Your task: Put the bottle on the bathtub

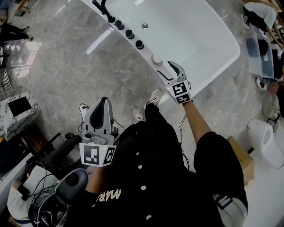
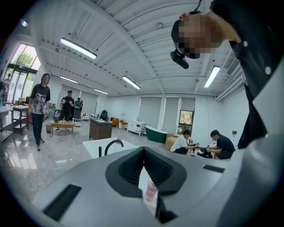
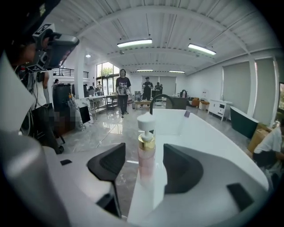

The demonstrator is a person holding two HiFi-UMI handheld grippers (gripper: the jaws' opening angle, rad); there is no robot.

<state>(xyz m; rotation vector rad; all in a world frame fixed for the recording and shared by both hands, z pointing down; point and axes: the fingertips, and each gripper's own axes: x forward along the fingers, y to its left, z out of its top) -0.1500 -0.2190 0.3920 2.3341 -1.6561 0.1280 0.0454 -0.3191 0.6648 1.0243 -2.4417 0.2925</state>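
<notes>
A pink bottle (image 3: 145, 148) with a gold collar and a white pump top stands upright on the white bathtub's rim (image 3: 213, 133). My right gripper (image 3: 144, 153) is open around it, with a gap showing on each side between the bottle and the pads. From the head view only the bottle's round pale top (image 1: 157, 59) shows, on the bathtub rim (image 1: 147, 52) just ahead of the right gripper (image 1: 167, 68). The left gripper (image 1: 103, 101) hangs back by my body over the floor. Its jaws (image 2: 143, 150) are shut with nothing held.
A black faucet (image 1: 101, 6) and several black knobs (image 1: 129, 33) line the rim beyond the bottle. My shoes (image 1: 146, 106) are on the grey marble floor beside the tub. A toilet (image 1: 266, 142) and cardboard box (image 1: 242, 159) are right; equipment and cables lie lower left. People stand farther off (image 3: 123, 91).
</notes>
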